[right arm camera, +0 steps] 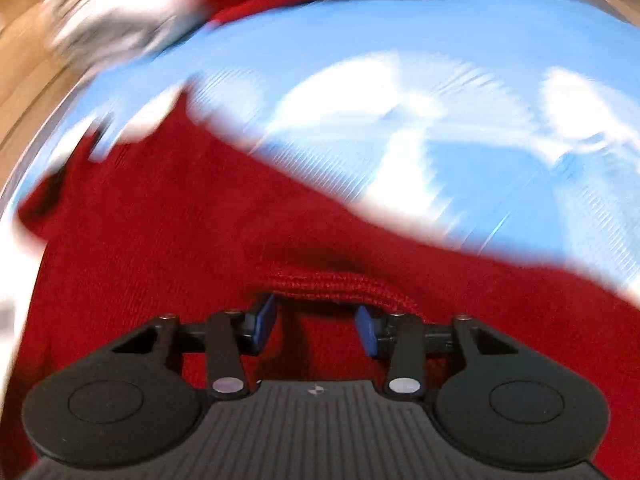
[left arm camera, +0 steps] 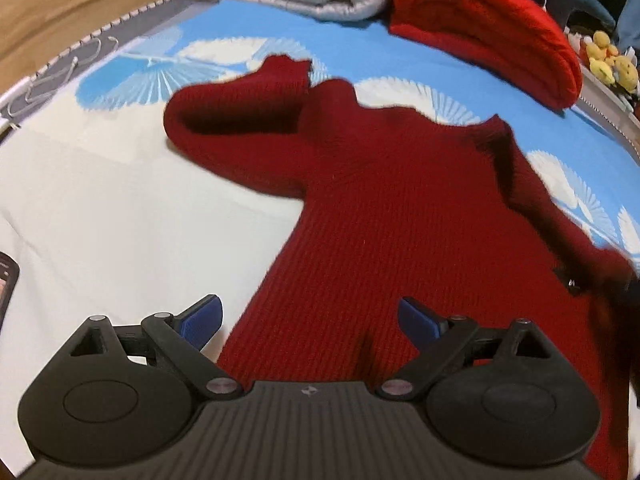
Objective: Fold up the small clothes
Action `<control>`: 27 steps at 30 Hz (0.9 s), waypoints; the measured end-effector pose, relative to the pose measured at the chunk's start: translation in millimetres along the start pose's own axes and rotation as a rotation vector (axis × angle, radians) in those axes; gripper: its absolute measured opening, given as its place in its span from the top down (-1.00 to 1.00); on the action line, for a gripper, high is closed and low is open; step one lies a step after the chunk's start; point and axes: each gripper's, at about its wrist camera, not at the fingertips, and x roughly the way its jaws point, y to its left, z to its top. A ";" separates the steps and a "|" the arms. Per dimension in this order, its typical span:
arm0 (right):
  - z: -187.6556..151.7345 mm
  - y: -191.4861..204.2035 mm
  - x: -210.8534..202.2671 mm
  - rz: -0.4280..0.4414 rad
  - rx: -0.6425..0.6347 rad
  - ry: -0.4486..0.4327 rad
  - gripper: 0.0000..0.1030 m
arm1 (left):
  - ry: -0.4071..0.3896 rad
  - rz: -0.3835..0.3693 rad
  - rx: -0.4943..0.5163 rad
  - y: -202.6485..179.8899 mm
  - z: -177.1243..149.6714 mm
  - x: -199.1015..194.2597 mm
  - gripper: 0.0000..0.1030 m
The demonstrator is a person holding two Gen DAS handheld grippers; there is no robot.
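Now, your left gripper (left arm camera: 310, 322) is wide open, empty, over the sweater (left arm camera: 384, 208) hem; body runs 12 o'clock to the collar. Right gripper (right arm camera: 316, 330) is nearer: fingers half apart, ribbed edge just ahead at 12, not pinched yet.

Left hand-held gripper (left arm camera: 310, 320) spread wide

My right wrist view smears the folded pile (right arm camera: 120, 28) at the top. On the left view, the sweater's (left arm camera: 400, 220) right sleeve blurs off-frame, and a dark device (left arm camera: 6, 280) is cut off.
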 end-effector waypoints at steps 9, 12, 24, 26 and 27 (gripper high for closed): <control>41.0 -135.9 -87.6 -0.264 0.414 -0.421 -0.13 | 0.002 0.017 0.023 2.9 -1.7 3.0 -0.87; -9.0 -149.5 -114.1 -0.240 0.408 -0.438 -0.23 | -0.005 0.000 0.028 -2.2 -2.6 -0.6 -0.87; -142.9 -95.2 -108.5 -0.003 0.064 -0.114 -0.31 | -0.009 -0.020 0.067 -38.0 -11.6 0.1 -0.87; -126.0 -87.5 -86.9 0.019 0.063 -0.078 -0.26 | -0.005 -0.016 0.081 -43.7 -12.9 2.9 -0.87; -113.5 -88.2 -78.0 0.003 0.064 -0.082 -0.24 | -0.004 -0.018 0.089 -45.5 -13.4 4.5 -0.87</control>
